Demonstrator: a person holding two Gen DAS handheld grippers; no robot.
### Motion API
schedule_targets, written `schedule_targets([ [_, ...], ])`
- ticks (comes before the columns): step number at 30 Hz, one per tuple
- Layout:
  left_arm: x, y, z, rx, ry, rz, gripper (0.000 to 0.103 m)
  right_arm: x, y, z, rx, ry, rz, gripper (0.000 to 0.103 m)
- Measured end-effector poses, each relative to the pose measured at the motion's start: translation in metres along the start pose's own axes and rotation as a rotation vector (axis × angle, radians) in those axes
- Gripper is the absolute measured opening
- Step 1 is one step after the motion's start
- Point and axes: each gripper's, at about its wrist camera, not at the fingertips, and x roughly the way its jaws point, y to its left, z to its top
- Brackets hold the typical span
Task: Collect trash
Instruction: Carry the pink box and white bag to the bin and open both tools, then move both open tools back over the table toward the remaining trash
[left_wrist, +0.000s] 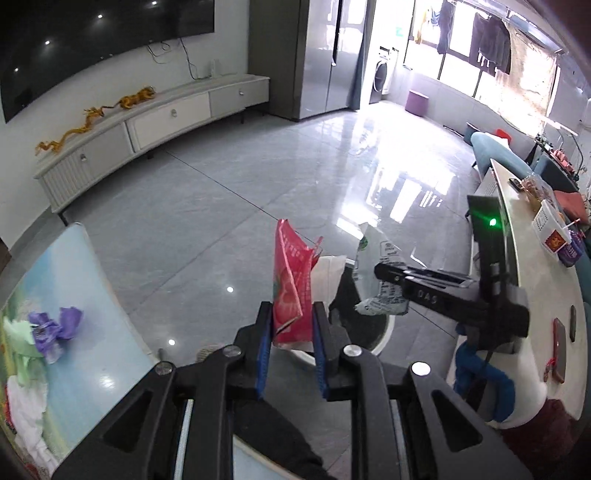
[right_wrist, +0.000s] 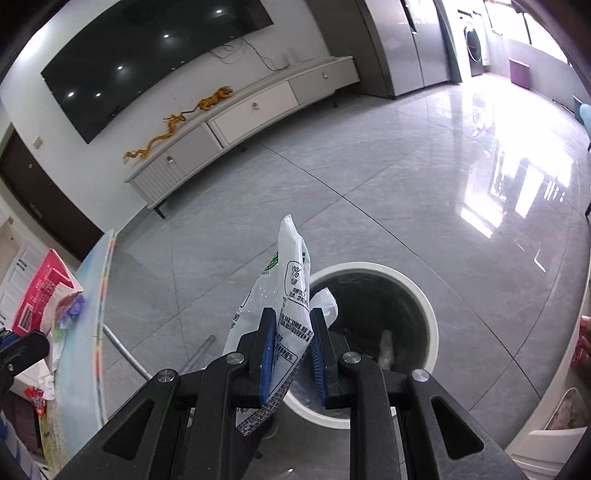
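Note:
My left gripper is shut on a red snack wrapper and holds it upright above the near rim of a round white bin on the floor. My right gripper is shut on a clear white printed wrapper over the left rim of the same bin. In the left wrist view the right gripper reaches in from the right with its wrapper. A white crumpled piece lies at the bin's rim. Purple wrappers lie on the table.
A light blue patterned table stands at the left with wrappers and a pink box. A long white counter with boxes and phones runs along the right. A white TV cabinet lines the far wall across grey floor tiles.

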Motion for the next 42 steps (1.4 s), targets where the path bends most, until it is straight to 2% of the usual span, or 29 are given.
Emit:
schedule_targets([
  [9,0.095,-0.027,0.034,-0.082,0.124,-0.132,0.026,0.051,-0.049,-0.009,0.072,0.07,-0.089,0.021],
  [11,0.107,-0.027,0.037,-0.101,0.141,-0.155,0.031,0.055,-0.055,-0.011,0.083,0.078,-0.099,0.028],
  [12,0.11,-0.027,0.038,-0.108,0.143,-0.161,0.037,0.056,-0.056,-0.01,0.087,0.078,-0.104,0.03],
  [13,0.111,-0.027,0.038,-0.115,0.139,-0.163,0.046,0.056,-0.057,-0.012,0.09,0.077,-0.109,0.039],
  [14,0.112,-0.026,0.041,-0.119,0.134,-0.167,0.049,0.055,-0.058,-0.012,0.092,0.074,-0.114,0.05],
  [19,0.103,-0.022,0.038,-0.107,0.121,-0.149,0.051,0.046,-0.059,-0.011,0.095,0.061,-0.125,0.052],
  [22,0.086,-0.018,0.031,-0.09,0.093,-0.097,0.051,0.035,-0.053,-0.008,0.089,0.042,-0.115,0.052],
  [28,0.024,0.001,0.009,-0.068,-0.012,0.058,0.051,0.0,-0.023,-0.004,0.04,-0.016,-0.067,0.052],
  [35,-0.056,0.033,-0.031,-0.09,-0.132,0.256,0.051,-0.05,0.038,-0.003,-0.075,-0.085,0.023,0.052],
  [42,-0.123,0.073,-0.077,-0.168,-0.202,0.413,0.06,-0.083,0.104,-0.012,-0.195,-0.116,0.111,0.055],
])
